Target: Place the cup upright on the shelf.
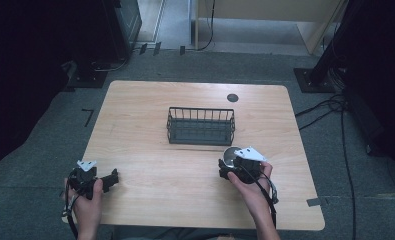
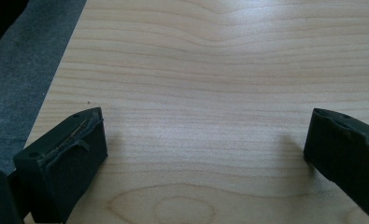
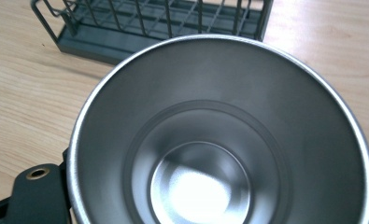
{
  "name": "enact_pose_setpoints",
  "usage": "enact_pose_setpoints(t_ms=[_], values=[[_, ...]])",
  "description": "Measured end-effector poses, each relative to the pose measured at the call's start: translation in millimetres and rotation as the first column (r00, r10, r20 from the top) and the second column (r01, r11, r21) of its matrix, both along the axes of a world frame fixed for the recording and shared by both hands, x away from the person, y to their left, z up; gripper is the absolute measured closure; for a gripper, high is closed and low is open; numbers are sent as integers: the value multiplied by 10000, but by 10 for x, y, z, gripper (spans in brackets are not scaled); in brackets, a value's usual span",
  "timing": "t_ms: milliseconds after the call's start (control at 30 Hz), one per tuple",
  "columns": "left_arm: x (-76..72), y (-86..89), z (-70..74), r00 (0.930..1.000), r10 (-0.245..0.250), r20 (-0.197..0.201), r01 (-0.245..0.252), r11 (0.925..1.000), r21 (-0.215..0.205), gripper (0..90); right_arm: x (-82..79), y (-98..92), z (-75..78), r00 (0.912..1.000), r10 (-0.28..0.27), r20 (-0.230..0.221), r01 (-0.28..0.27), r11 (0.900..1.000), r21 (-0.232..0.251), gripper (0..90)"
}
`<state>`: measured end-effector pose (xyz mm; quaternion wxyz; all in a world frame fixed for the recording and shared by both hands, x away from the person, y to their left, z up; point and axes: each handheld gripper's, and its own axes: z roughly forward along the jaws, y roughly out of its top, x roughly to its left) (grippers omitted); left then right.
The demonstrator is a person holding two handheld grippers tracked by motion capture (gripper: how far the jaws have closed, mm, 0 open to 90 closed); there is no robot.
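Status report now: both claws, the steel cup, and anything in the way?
Left claw open over bare table. Right claw shut on steel cup. Wire basket just ahead of the cup, nothing between.

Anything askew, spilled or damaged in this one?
Only minor wear: the pad on the left gripper's finger looks frayed and is peeling along its edge. Otherwise nothing stands out. The metal cup between the right gripper's jaws looks empty and undented, the wire basket sits square, and the table shows no spill.

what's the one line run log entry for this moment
left gripper: open, empty | right gripper: shut on steel cup | wire basket: empty, beyond cup
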<state>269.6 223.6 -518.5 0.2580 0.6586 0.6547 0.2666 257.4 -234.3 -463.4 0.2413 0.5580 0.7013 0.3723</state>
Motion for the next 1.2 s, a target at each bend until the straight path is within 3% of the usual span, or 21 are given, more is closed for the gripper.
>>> enact_pose_setpoints(t_ms=[667,1200], values=[[0,0,0,10000,-3,-1,3,10000,3,0,242,195,450,9956,694,630,-684,9975,-183,179],[1,-2,0,10000,26,15,-26,10000,-22,0,588,386,764,9893,1112,944,-1090,9936,-282,180]])
